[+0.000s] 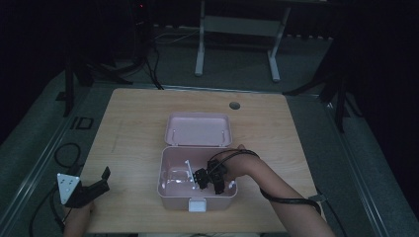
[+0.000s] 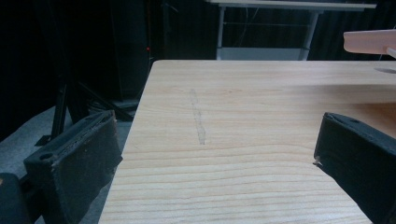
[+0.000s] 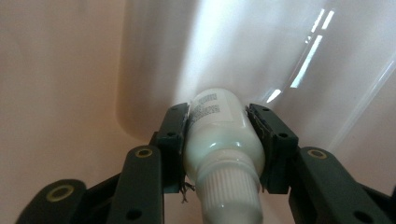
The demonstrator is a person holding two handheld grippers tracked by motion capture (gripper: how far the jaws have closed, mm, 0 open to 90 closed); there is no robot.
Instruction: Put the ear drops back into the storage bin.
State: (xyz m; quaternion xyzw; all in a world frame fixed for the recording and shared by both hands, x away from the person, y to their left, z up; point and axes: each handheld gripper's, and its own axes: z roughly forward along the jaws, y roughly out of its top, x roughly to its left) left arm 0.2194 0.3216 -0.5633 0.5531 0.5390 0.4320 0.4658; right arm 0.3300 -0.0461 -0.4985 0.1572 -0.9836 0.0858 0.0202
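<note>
My right gripper (image 3: 219,135), lowered inside the open pink plastic box (image 1: 165,190), is clenched on a small white plastic bottle with a ribbed cap (image 3: 219,140). My left gripper (image 2: 215,158) rests released, nothing between its jaws, at the wooden table's (image 2: 261,112) edge, well apart from the box.

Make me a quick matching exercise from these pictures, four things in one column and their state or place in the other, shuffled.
1. white bottle
2. left claw
3. pink box
4. right claw

A. lid open, on the wooden table
B. open, at the table's near left corner
C. clamped between two black jaws
D. lowered inside the box

Pairs: 1-C, 2-B, 3-A, 4-D
</note>
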